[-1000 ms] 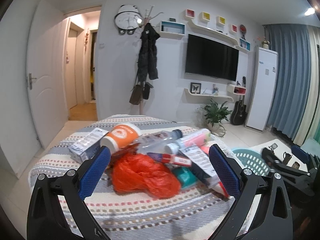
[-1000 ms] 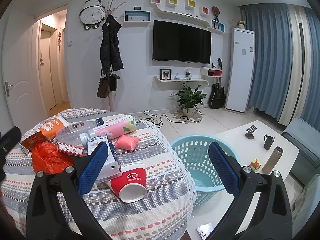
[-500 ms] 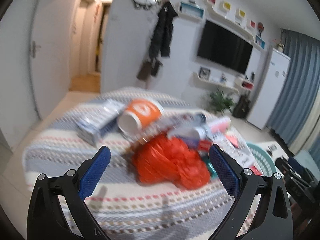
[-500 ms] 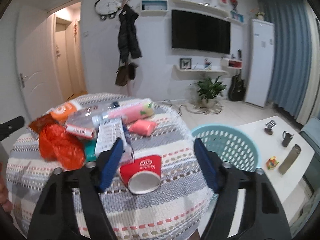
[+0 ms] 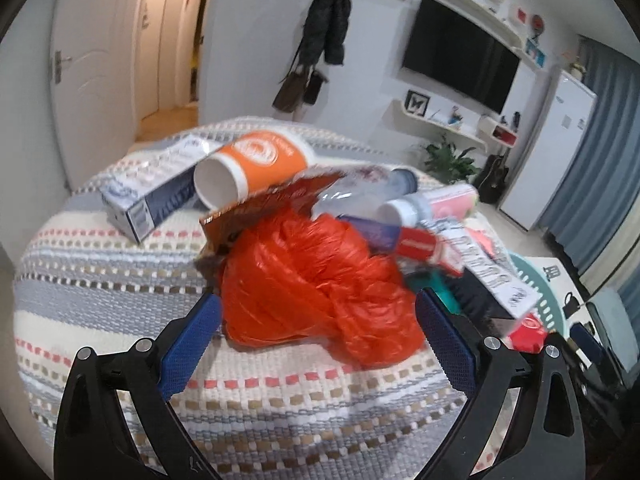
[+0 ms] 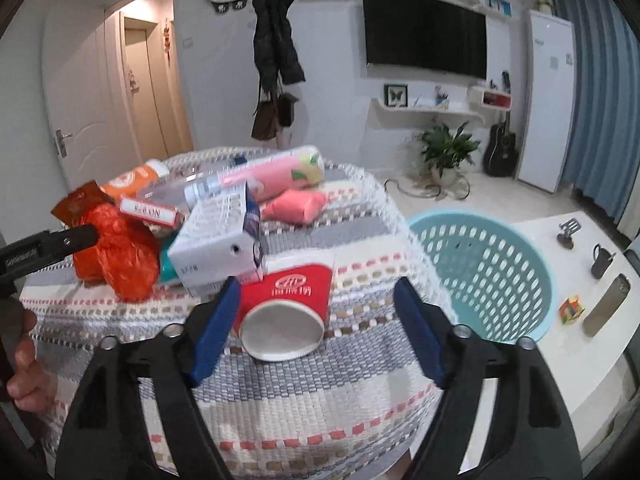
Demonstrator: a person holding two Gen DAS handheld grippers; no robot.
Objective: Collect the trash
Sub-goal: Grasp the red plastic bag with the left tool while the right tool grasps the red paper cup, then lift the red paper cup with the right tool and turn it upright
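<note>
A pile of trash lies on the striped tablecloth [image 5: 120, 280]. My left gripper [image 5: 316, 328] is open, its blue pads on either side of a crumpled orange plastic bag [image 5: 316, 288], not closed on it. The bag also shows in the right wrist view [image 6: 116, 252]. My right gripper [image 6: 316, 328] is open around a red paper cup [image 6: 288, 312] lying on its side, mouth toward me. Behind the cup lies a white carton [image 6: 220, 240]. An orange paper cup [image 5: 248, 168] lies on its side behind the bag.
A light blue laundry basket [image 6: 484, 272] stands on the floor right of the table. Plastic bottles [image 6: 272, 172], a pink packet [image 6: 296, 208] and a blue-white box [image 5: 152, 188] lie in the pile. A white low table [image 6: 592, 280] with small items is at far right.
Both grippers have moved forward and down toward the table. The orange bag now sits between the left pads, and the red cup between the right pads. Both stay open.
</note>
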